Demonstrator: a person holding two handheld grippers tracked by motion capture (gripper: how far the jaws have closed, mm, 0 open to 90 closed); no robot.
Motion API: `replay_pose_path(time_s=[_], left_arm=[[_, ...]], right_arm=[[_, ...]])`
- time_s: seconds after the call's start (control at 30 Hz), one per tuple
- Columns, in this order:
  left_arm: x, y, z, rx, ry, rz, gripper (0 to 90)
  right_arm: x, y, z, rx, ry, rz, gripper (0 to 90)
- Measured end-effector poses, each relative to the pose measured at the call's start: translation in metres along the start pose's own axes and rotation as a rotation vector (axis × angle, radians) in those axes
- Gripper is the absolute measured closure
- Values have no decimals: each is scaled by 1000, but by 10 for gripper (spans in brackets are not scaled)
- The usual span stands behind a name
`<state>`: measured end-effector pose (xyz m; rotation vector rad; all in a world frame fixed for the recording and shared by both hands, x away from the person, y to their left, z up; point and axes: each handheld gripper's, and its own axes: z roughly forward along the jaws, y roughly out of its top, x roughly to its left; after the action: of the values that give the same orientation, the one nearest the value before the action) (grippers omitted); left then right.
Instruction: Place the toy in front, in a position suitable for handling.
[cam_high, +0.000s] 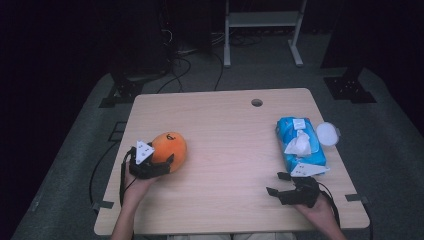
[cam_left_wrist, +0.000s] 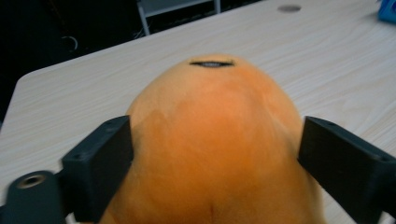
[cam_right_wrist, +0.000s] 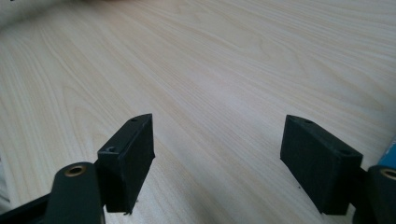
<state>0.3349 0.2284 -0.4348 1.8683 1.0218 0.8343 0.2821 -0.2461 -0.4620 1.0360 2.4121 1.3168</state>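
From the high view we see an orange plush toy (cam_high: 170, 148), rounded and soft, with a small dark mark on its top, lying near the left edge of the pale wooden surface (cam_high: 225, 150). Our left gripper (cam_high: 159, 162) sits at the toy's near side with a finger on either flank. Well apart, at the right, our right gripper (cam_high: 278, 183) rests low over the surface, just near of a blue pack of wet wipes (cam_high: 299, 142) with a white tissue pulled up from it; a white round lid (cam_high: 327, 133) lies beside the pack's far right. Nothing lies between the toy and the pack.

In the left gripper view the toy (cam_left_wrist: 215, 140) bulges between the two black fingers (cam_left_wrist: 100, 168); they stand wide, hugging its sides, and we cannot tell whether they press on it. A dark slit shows at its far end.

In the right gripper view the fingers (cam_right_wrist: 128, 158) stand wide apart over bare wood (cam_right_wrist: 210, 70), holding nothing.
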Motion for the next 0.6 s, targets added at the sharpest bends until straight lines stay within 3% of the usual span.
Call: replay_pose_path(time_s=[0.43, 0.6], left_arm=[[-3, -1, 4, 50, 33, 6, 193], [-3, -1, 3, 60, 7, 52, 339]], right_arm=[[2, 0, 2, 5, 2, -6, 247], [2, 0, 3, 8, 4, -13, 247]])
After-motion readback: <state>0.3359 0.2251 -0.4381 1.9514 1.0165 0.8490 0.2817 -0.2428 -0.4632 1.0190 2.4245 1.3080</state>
